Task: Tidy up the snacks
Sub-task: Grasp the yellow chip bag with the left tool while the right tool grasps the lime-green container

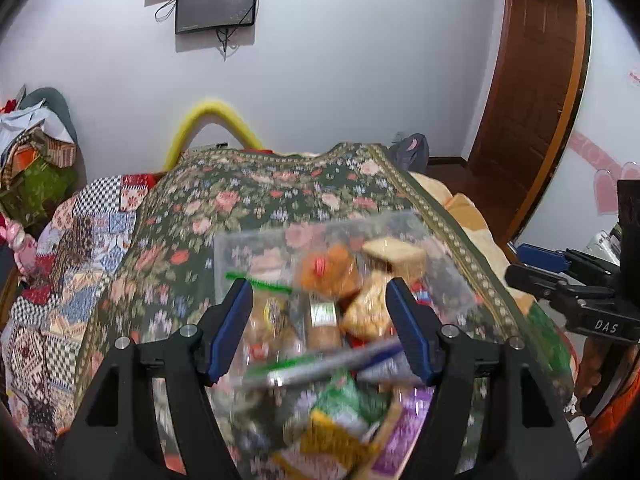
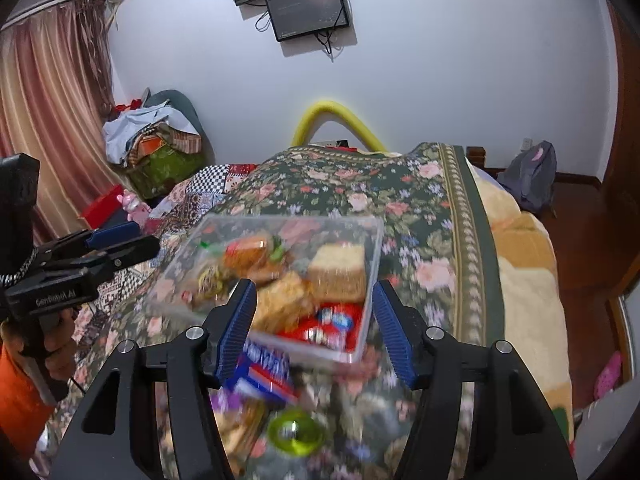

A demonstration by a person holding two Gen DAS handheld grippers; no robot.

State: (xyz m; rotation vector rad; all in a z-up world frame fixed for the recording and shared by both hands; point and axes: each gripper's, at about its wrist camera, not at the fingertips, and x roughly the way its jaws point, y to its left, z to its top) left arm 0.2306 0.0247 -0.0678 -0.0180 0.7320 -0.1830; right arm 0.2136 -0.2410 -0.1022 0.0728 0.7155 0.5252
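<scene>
- The left claw point(image 1: 320, 328) stands partly open, its blue pads point(image 1: 234, 324) clear of everything and gripping nothing; the right claw point(image 2: 314, 326) is likewise parted and empty
- The clear plastic box point(image 2: 374, 280) lies on the floral bedspread point(image 2: 420, 208) of the bed, just beyond both claws; in it sit wrapped snacks: an orange packet point(image 2: 248, 256), a pale square cake point(image 2: 338, 274), a crumbly golden piece point(image 2: 284, 302) and a red packet point(image 2: 328, 324) at its near edge
- Loose snacks lie on the bedspread nearer than the box, all blurred: a blue-and-red packet point(image 2: 264, 372), a round green-yellow item point(image 2: 294, 434) and a purple wrapper point(image 1: 404, 432); a green-and-yellow packet point(image 1: 340, 420) shows between the left claw's fingers
- The right wrist view alone shows pink curtains point(image 2: 52, 128) at far left, a grey backpack point(image 2: 530, 178) on the floor at right and the other gripper with an orange sleeve point(image 2: 16, 392) at near left
- The left wrist view alone shows the brown wooden door point(image 1: 536, 80) at right; both show the yellow foam tube point(image 1: 212, 120) and wall screens point(image 1: 216, 4) at the far wall
</scene>
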